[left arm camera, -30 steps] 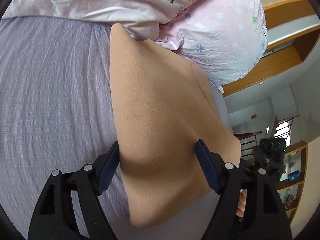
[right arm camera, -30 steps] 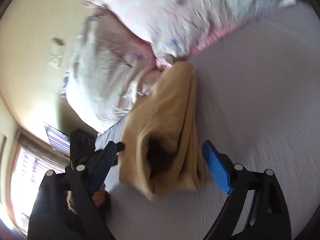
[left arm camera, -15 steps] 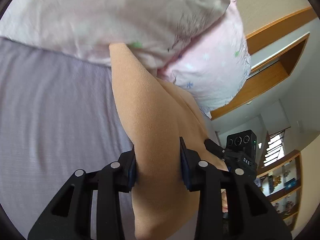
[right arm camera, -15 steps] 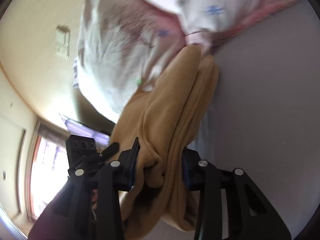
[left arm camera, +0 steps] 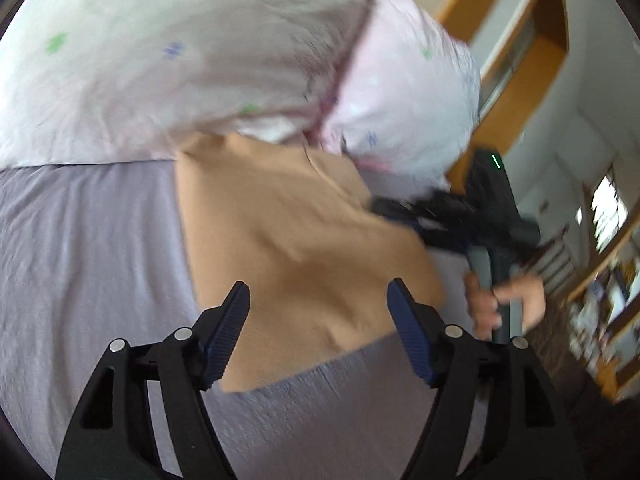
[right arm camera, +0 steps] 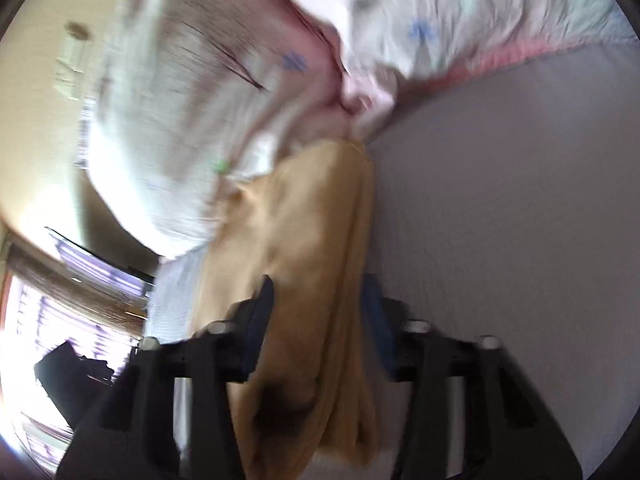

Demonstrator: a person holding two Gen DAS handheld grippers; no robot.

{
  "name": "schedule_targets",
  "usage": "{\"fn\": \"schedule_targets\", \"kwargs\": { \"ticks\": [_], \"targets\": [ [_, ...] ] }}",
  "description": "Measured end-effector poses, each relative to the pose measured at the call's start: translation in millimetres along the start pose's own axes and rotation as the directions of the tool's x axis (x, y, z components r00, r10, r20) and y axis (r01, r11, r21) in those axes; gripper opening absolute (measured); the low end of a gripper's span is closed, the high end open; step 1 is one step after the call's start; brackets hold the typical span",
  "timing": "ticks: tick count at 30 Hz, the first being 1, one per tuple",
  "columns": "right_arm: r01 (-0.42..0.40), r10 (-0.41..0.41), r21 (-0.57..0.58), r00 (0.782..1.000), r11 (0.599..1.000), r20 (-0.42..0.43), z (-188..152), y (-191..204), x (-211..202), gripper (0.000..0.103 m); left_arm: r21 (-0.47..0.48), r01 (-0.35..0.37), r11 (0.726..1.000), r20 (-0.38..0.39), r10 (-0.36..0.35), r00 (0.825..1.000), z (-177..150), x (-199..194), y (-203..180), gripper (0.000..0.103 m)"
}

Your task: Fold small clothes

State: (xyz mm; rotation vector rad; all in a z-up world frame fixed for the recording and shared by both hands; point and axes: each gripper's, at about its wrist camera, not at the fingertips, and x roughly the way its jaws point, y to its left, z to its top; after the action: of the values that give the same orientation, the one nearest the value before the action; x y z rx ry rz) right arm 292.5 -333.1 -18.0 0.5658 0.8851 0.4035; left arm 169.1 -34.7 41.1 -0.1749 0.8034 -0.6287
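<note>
The tan garment [left arm camera: 296, 256] looks like soft, light fleece, floppy and not slippery, so pinching a doubled edge seems best. It lies on the ribbed lilac sheet [left arm camera: 80, 264] against the floral pillow [left arm camera: 192, 56]. The left gripper [left arm camera: 318, 312] is spread wide over it; the right gripper [right arm camera: 316, 320] pinches a bunched fold.

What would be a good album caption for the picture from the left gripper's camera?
Left gripper open above a tan garment lying on the lilac bedsheet, floral pillows behind it.
</note>
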Motion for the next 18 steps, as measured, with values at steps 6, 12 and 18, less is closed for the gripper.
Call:
{"fn": "schedule_targets", "kwargs": {
  "ticks": [6,12,18],
  "targets": [
    [0.021,-0.012,-0.047,0.983,0.999,0.181,-24,10,-51,0.037,-0.014,-0.013,1.000,-0.040,0.012,0.999,-22,0,-6,0.073],
    [-0.233,0.245,-0.209,0.969,0.950,0.034,-88,45,-63,0.058,-0.023,-0.078,0.997,0.020,0.079,0.997,-36,-30,-6,0.093],
    [0.008,0.004,-0.192,0.998,0.981,0.064,-127,33,-68,0.075,-0.015,-0.291,0.957,-0.039,0.291,0.956,-69,-49,-9,0.102]
  ]
}}
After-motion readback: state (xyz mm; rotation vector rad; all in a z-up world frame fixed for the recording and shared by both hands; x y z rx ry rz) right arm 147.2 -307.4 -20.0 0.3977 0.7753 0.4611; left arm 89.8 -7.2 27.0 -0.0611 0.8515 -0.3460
